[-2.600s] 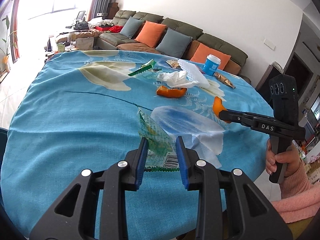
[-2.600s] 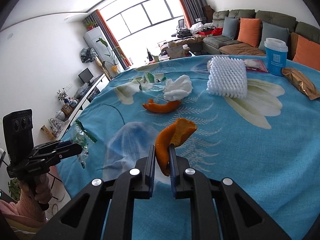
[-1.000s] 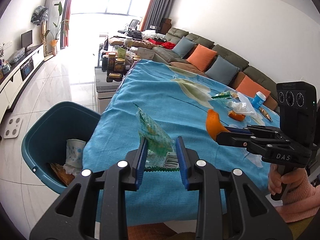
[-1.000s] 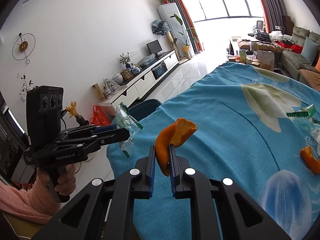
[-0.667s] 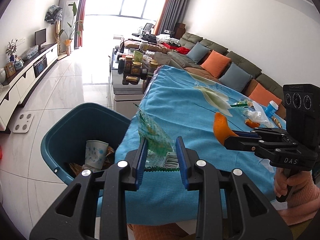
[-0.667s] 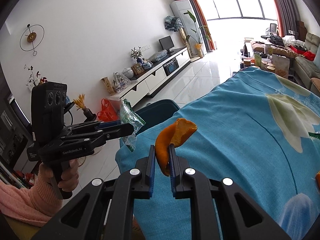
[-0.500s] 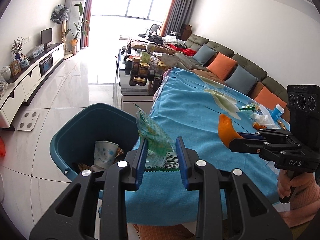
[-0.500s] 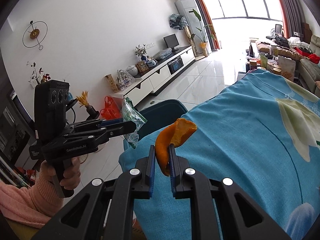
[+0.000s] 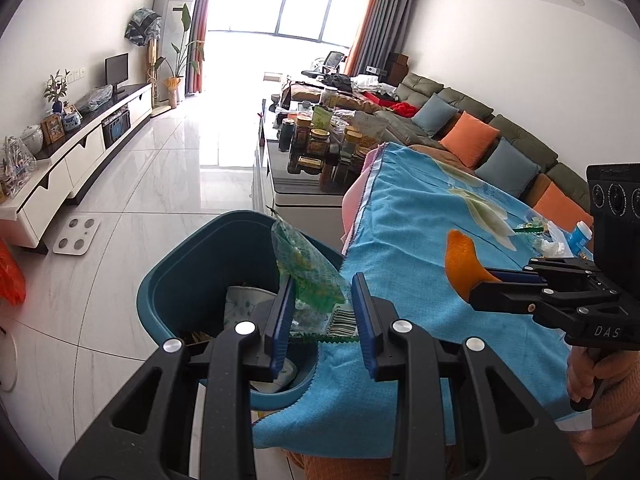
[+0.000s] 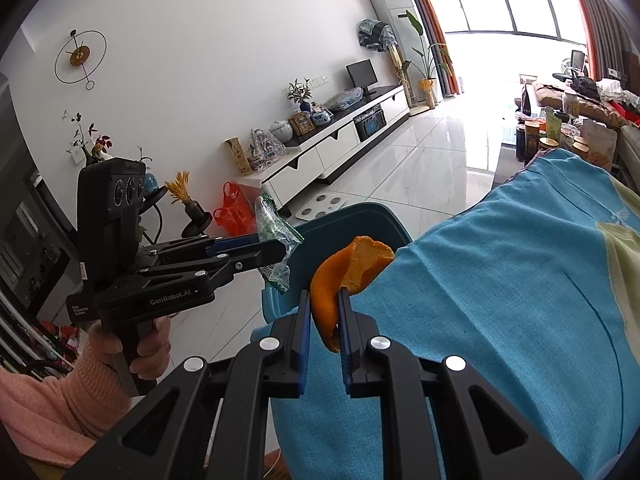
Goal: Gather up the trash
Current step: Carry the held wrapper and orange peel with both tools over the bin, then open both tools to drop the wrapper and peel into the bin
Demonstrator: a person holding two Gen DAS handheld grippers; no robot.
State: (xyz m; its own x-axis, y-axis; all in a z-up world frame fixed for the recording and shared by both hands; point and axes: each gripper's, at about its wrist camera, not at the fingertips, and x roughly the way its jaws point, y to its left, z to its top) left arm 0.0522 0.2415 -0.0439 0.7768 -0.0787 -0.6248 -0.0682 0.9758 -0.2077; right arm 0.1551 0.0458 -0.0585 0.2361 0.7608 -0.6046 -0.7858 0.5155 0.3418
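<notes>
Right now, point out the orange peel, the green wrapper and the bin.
orange peel [image 10: 352,264], right wrist view, curled upper part
green wrapper [image 9: 308,272], left wrist view, crinkled middle
bin [image 9: 180,264], left wrist view, left rim

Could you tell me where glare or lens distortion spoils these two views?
Left wrist view: the large window is blown out white, its glare on the glossy tiled floor; walls bow. Right wrist view: window overexposed, dark corners, white TV cabinet curved.

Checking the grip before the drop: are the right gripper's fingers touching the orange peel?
Touching. The right wrist view shows the orange peel pinched between the right gripper fingers, both pads pressed against it with no gap.
</notes>
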